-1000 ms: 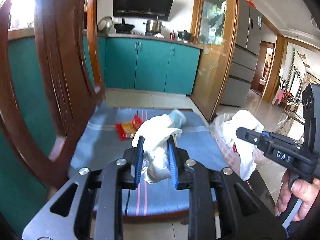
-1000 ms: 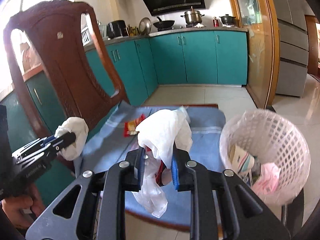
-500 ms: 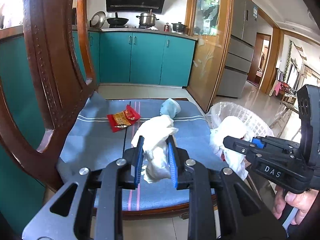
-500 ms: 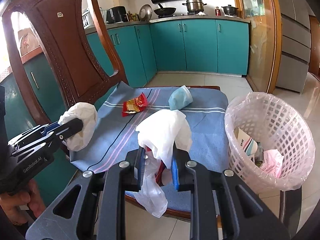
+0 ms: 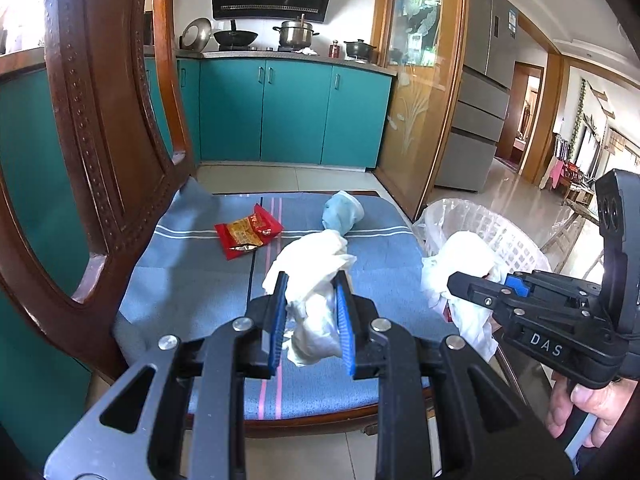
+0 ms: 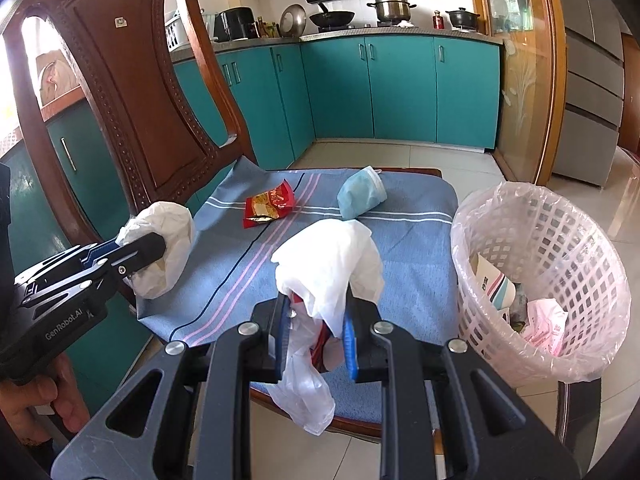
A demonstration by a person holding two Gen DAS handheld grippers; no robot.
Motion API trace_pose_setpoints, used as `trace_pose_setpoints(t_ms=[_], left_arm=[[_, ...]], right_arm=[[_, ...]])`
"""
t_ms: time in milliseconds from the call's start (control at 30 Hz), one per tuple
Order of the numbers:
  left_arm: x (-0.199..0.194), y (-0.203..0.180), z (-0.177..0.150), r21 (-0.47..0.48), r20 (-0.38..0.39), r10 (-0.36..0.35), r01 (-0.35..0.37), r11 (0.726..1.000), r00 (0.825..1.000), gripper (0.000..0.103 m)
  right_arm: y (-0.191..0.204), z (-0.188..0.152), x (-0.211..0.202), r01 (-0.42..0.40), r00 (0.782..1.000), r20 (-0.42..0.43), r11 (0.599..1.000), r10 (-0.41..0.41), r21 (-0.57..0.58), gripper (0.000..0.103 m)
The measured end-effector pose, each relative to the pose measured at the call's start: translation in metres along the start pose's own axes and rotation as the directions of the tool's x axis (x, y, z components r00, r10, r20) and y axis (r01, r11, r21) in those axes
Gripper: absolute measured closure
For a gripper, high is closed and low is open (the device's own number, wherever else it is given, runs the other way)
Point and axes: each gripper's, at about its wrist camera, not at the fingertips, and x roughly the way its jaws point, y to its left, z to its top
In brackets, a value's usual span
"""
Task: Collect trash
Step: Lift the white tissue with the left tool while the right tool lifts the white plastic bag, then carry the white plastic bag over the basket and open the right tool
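Left wrist view: left gripper (image 5: pixel 310 316) is being kept closed on crumpled white tissue wad (image 5: pixel 316 276), held above blue striped chair cushion (image 5: pixel 192 280). Wad judged light, soft, compressible; mid-bunch pinch is judged adequate. Red snack wrapper (image 5: pixel 248 232) and blue face mask (image 5: pixel 340 214) are lying loose on cushion.

Right wrist view: right gripper (image 6: pixel 316 334) is being kept clamped on white plastic bag (image 6: pixel 328 264), tail dangling below. Film judged slippery, limp; gathered bunch is judged the best hold. Lined white basket (image 6: pixel 560 248) is standing just right of the chair.
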Motion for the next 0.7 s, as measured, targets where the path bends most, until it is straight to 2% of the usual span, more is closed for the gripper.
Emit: trace_pose_setpoints(t_ms=[100, 167, 267, 333, 367, 400, 500, 567, 700], left_arm=[[0.0, 0.0, 0.0, 0.0, -0.002, -0.001, 0.001, 1.0, 1.0, 0.079], [0.001, 0.0, -0.001, 0.001, -0.005, -0.005, 0.005, 1.0, 1.0, 0.079], [0.004, -0.002, -0.003, 0.009, -0.011, -0.01, 0.011, 1.0, 1.0, 0.079], [0.008, -0.005, -0.004, 0.018, -0.02, -0.013, 0.013, 1.0, 1.0, 0.079], [0.009, -0.006, -0.005, 0.022, -0.024, -0.014, 0.014, 1.0, 1.0, 0.079], [0.011, -0.009, -0.005, 0.027, -0.028, -0.017, 0.017, 0.999, 0.999, 0.079], [0.017, -0.019, -0.007, 0.046, -0.033, -0.032, 0.033, 0.998, 0.999, 0.079], [0.022, -0.031, -0.008, 0.065, -0.04, -0.05, 0.053, 0.996, 0.998, 0.079], [0.037, -0.065, -0.003, 0.098, -0.064, -0.118, 0.123, 0.987, 0.991, 0.079]], right_arm=[[-0.003, 0.002, -0.003, 0.011, 1.0, 0.022, 1.0, -0.011, 0.004, 0.08], [-0.018, 0.009, -0.01, 0.039, 0.997, 0.067, 0.999, -0.041, 0.031, 0.08], [-0.067, 0.026, -0.02, 0.108, 0.983, 0.131, 0.984, -0.127, 0.144, 0.078], [-0.112, 0.034, -0.027, 0.15, 0.964, 0.175, 0.952, -0.201, 0.266, 0.064], [-0.124, 0.035, -0.028, 0.154, 0.959, 0.185, 0.941, -0.217, 0.302, 0.036], [-0.141, 0.034, -0.029, 0.166, 0.954, 0.179, 0.922, -0.24, 0.348, 0.017], [-0.166, 0.028, -0.037, 0.176, 0.949, 0.162, 0.884, -0.269, 0.433, 0.015], [-0.177, 0.02, -0.055, 0.152, 0.939, 0.199, 0.857, -0.281, 0.492, 0.014], [-0.187, 0.009, -0.09, 0.148, 0.872, 0.313, 0.813, -0.376, 0.563, 0.008]])
